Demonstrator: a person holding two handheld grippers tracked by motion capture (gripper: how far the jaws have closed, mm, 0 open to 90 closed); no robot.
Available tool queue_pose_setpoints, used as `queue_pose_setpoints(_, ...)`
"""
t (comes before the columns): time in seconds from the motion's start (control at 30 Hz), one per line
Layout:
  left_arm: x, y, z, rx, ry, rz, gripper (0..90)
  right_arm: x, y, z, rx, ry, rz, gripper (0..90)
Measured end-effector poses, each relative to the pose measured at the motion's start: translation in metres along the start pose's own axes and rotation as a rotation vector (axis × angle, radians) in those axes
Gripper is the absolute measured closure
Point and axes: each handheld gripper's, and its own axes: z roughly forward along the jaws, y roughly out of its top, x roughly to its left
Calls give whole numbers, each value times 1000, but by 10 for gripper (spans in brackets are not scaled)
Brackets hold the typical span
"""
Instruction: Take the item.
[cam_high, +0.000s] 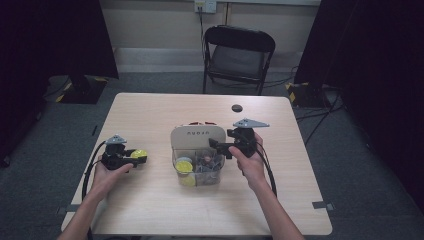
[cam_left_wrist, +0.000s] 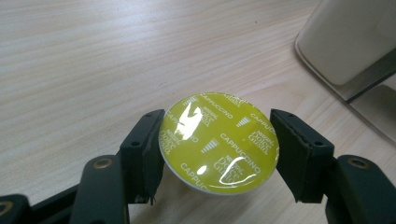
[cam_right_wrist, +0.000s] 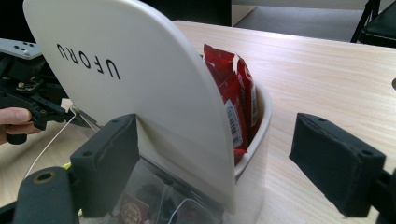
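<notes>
1. Left gripper (cam_high: 131, 161) sits low over the near-left of the table (cam_high: 150, 210), left of the container, well apart from it
2. Its jaws are clamped on a yellow-green coffee capsule (cam_left_wrist: 219, 142), one pad on each side of the rim; foil lid faces up and reads "CAPPUCCINO"
3. In the high view the capsule (cam_high: 139, 154) shows at the gripper's tip, just above the tabletop; can't tell whether it touches the wood
4. Container (cam_high: 197, 172) is mid-table: clear box in front, white upright panel (cam_high: 198, 136) behind it with dark lettering
5. Inside the clear part: another yellow capsule (cam_high: 184, 165) at the left, darker small items to its right, too small to identify
6. Red packets (cam_right_wrist: 236, 93) stand in the white tray behind the panel, on its far side
7. Right gripper (cam_high: 220, 146) is at the container's right side, level with the top of the panel, pointing left
8. Its jaws stand wide; in the right gripper view the panel's edge (cam_right_wrist: 140, 93) lies between the pads, the left pad just beside the panel face, the right pad well clear, so nothing is gripped
9. A black folding chair (cam_high: 239, 55) stands beyond the far edge; a small dark disc (cam_high: 237, 108) lies on the far-right part of the table
</notes>
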Motion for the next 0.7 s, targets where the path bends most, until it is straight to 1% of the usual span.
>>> queue_pose_setpoints(0.03, 0, -1, 1, 0, 1, -4, 383, 0, 0, 0, 1, 0, 0, 149)
queue_pose_setpoints(0.07, 1, -1, 2, 6, 3, 2, 383, 0, 1, 0, -1, 3, 0, 150)
queue_pose_setpoints(0.17, 0, -1, 3, -4, 4, 1, 382, 0, 1, 0, -4, 6, 5, 150)
queue_pose_setpoints(0.23, -1, -1, 3, -3, 7, 9, 382, 0, 1, 0, -2, 5, 4, 153)
queue_pose_setpoints(0.37, -2, -1, 4, -2, 8, 10, 380, 0, 1, -2, -7, 1, 1, 158)
queue_pose_setpoints(0.47, -2, -2, 5, -8, 0, -14, 377, 0, 1, -2, -9, 2, 3, 159)
queue_pose_setpoints(0.5, -2, -1, 5, -5, 5, -10, 375, 0, 1, -2, -11, 4, 4, 158)
queue_pose_setpoints(0.53, -2, -1, 5, -5, 8, -10, 368, 0, 1, -2, -13, 5, 3, 159)
queue_pose_setpoints(0.6, -3, -1, 5, -9, 11, -19, 318, 1, 1, -2, -13, 8, 0, 159)
queue_pose_setpoints(0.63, -4, -1, 4, -11, 10, -16, 304, 1, 1, -2, -11, 9, -2, 158)
queue_pose_setpoints(0.7, -5, -1, 3, -12, 11, -13, 247, 1, 0, -1, -8, 8, -1, 158)
